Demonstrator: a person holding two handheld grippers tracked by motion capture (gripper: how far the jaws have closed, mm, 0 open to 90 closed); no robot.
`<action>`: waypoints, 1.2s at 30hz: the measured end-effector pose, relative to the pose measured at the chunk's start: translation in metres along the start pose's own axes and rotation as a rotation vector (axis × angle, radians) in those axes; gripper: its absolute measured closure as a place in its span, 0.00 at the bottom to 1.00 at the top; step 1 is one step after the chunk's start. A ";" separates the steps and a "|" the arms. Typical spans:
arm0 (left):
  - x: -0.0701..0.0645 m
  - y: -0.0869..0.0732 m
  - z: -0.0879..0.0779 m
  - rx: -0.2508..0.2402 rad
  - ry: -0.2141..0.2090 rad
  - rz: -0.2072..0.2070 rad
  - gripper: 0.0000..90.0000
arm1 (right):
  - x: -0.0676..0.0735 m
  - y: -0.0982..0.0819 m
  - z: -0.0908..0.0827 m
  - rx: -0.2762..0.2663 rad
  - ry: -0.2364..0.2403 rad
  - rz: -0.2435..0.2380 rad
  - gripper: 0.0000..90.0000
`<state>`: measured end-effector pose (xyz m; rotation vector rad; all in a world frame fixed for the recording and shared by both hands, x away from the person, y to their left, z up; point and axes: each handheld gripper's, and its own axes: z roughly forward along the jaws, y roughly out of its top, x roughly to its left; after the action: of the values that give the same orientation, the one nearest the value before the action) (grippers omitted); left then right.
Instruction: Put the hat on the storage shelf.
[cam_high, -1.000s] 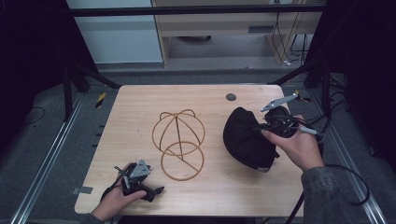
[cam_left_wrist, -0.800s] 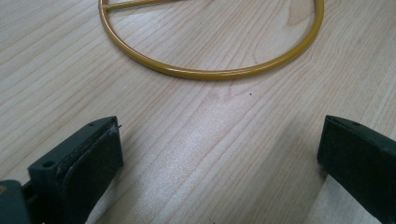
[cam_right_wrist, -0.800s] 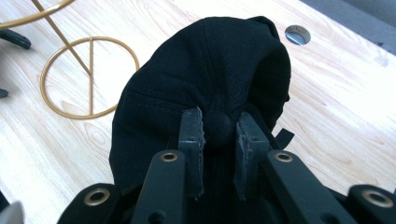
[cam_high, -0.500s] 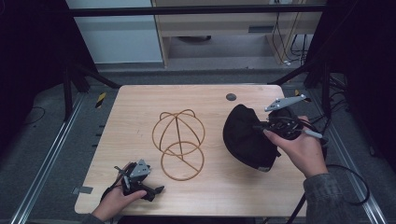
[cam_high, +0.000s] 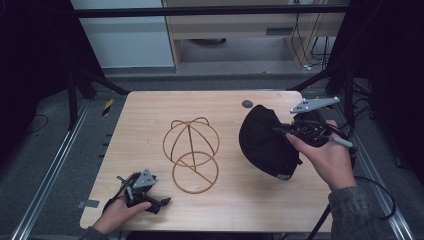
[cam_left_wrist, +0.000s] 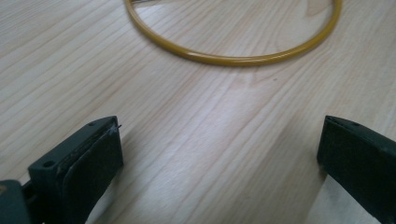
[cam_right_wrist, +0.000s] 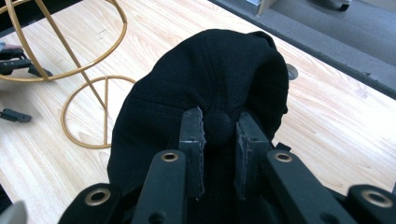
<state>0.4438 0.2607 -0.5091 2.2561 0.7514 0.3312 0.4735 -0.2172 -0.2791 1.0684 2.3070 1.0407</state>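
- Right hand-held gripper: jaws pinched on a fold of the black cap, at the surface's right.
- Left hand-held gripper: jaws wide apart, holding nothing, near the gold wire stand.

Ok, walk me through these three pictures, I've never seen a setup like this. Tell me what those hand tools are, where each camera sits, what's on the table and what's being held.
There is no machine here: a person holds a two-jaw gripper in each hand.

The high view looks down from above on the light wooden table. On it stands a gold wire hat stand, a wire dome over a ring base.

The other two cameras ride on the grippers, looking along their black jaws. The left gripper rests low over the bare wood near the stand's ring, jaws wide apart with nothing between them. The right gripper is clamped on a fold of the black fabric cap.
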 end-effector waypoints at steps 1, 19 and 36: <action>0.000 0.000 0.000 0.000 0.001 -0.001 0.00 | 0.000 0.002 0.000 0.006 -0.001 -0.007 0.85; 0.000 0.000 0.000 0.004 0.004 0.001 0.00 | 0.028 0.061 -0.017 0.000 0.015 -0.107 0.85; 0.000 0.000 0.000 0.003 0.004 0.000 0.00 | 0.065 0.107 -0.036 -0.022 0.062 -0.216 0.85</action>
<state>0.4438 0.2610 -0.5089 2.2585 0.7545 0.3344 0.4626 -0.1370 -0.1771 0.7674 2.3901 1.0234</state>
